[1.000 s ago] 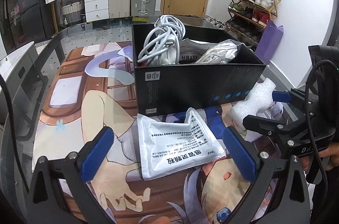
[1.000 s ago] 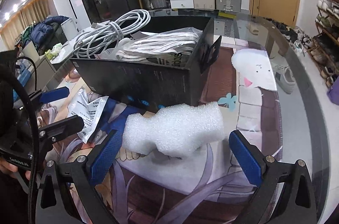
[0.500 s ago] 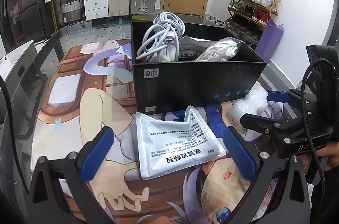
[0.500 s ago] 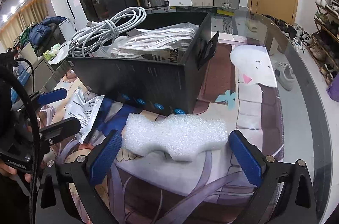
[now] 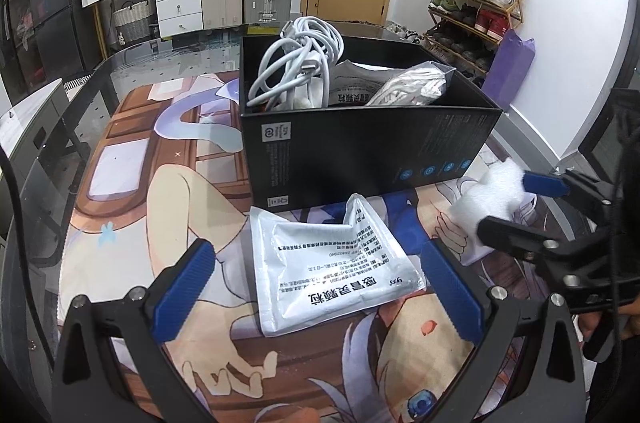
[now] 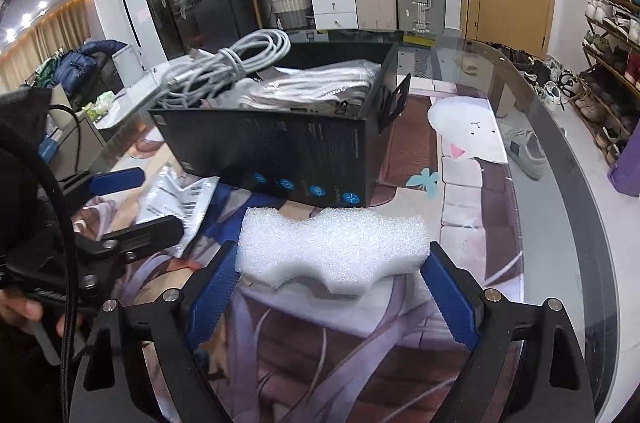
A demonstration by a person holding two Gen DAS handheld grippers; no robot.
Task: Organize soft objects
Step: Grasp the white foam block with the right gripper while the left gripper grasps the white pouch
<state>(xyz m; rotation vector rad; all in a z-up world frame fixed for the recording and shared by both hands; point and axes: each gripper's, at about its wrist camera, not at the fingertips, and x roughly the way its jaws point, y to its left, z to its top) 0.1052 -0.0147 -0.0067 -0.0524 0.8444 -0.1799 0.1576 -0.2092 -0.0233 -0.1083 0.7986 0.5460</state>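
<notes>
One white foam block (image 6: pixel 332 247), wavy-edged | right gripper (image 6: pixel 328 287) closing around it

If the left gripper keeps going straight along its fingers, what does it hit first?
Probably the white printed pouch lying flat on the mat; it sits between the open jaws of the left gripper, just ahead of them. The black box stands behind the pouch. Depth is hard to judge through the fisheye.
</notes>
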